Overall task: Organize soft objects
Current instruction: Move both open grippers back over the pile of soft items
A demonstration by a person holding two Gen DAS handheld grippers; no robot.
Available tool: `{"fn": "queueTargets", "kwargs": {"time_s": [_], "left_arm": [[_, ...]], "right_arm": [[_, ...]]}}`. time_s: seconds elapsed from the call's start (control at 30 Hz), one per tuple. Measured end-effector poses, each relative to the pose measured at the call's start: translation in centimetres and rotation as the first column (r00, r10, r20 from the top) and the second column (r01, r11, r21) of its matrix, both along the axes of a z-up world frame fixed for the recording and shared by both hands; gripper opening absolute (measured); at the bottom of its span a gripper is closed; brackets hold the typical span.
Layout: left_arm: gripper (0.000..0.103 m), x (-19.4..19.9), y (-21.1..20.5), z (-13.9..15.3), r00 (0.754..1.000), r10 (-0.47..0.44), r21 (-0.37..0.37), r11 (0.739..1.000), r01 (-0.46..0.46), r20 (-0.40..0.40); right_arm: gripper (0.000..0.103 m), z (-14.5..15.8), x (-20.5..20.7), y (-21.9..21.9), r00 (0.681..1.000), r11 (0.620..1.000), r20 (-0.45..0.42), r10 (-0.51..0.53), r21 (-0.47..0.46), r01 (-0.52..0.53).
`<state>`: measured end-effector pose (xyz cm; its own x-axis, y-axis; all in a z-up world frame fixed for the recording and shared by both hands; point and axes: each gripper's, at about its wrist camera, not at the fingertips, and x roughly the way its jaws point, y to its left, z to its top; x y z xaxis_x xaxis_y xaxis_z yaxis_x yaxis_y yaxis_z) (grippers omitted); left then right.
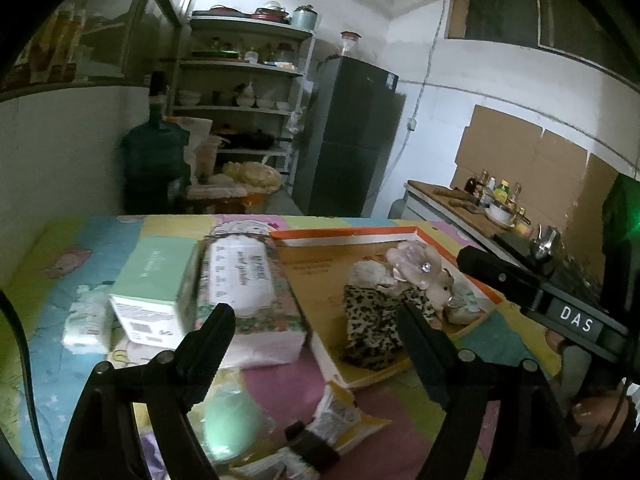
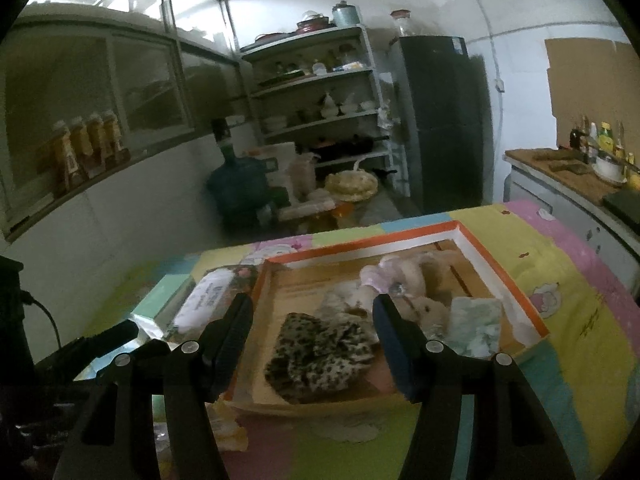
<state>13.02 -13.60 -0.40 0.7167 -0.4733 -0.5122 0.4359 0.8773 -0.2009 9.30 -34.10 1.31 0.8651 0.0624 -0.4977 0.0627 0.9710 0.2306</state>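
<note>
Left wrist view: left gripper [image 1: 316, 320] jaws spread wide, nothing between them, hovering above the table, pointing down at the gap between the tissue pack [image 1: 248, 280] and the box lid [image 1: 344, 236]. Right gripper [image 2: 312, 320] also apart, roughly mid-width, empty, aimed into the lid from the near side.

Why things sit as they do: the orange-rimmed lid looks like the collection tray. Soft items are already grouped inside it: leopard cloth [image 2: 320, 352] at the near edge, pink flower piece [image 1: 416, 258] and a small plush [image 1: 442, 286] behind it, pale green pad [image 2: 474, 326] in the right corner. Boxy goods are kept outside on the left: mint box [image 1: 156, 284] leaning against the tissue pack, small white pack [image 1: 86, 324] beside that. Probably sorted soft versus packaged.

Still loose on the quilt [image 2: 580, 320] near the left gripper: a mint round thing [image 1: 230, 420], blurred, and a yellow sachet [image 1: 344, 412], both below and just nearer than the fingertips. Cannot tell whether either one is soft.

Relative to the claws: leopard cloth lies between the right gripper's fingers in line of sight, a little beyond the tips, not touched. From the left gripper it sits just ahead of the right finger. No contact by either gripper.
</note>
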Motion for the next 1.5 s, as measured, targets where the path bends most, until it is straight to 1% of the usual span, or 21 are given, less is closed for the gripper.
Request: {"fn": "queueTargets", "kwargs": {"time_s": [0.57,1.0,1.23,1.5], "left_arm": [[0.082,-1.4,7.0,0.3,0.993,0.114,-0.034,0.993,-0.114,0.017],[0.082,-2.4,12.0,-0.9,0.983,0.182,-0.052,0.982,-0.182,0.002],[0.082,-3.0,13.8,-1.7,0.975,0.220,-0.054,0.974,-0.220,-0.007],[0.082,-3.6,15.7,-2.8,0.966,0.257,-0.042,0.965,-0.257,-0.025]], "right_arm": [[0.064,0.5,-1.4,5.1,0.998,0.998,0.007,0.059,-0.034,-0.058],[0.064,-1.1,-1.9,9.2,0.992,0.991,-0.030,0.120,-0.057,-0.121],[0.064,-2.1,-1.4,11.9,0.980,0.979,-0.058,0.190,-0.065,-0.193],[0.064,-3.4,-0.4,14.1,0.962,0.963,-0.093,0.258,-0.054,-0.264]]}}
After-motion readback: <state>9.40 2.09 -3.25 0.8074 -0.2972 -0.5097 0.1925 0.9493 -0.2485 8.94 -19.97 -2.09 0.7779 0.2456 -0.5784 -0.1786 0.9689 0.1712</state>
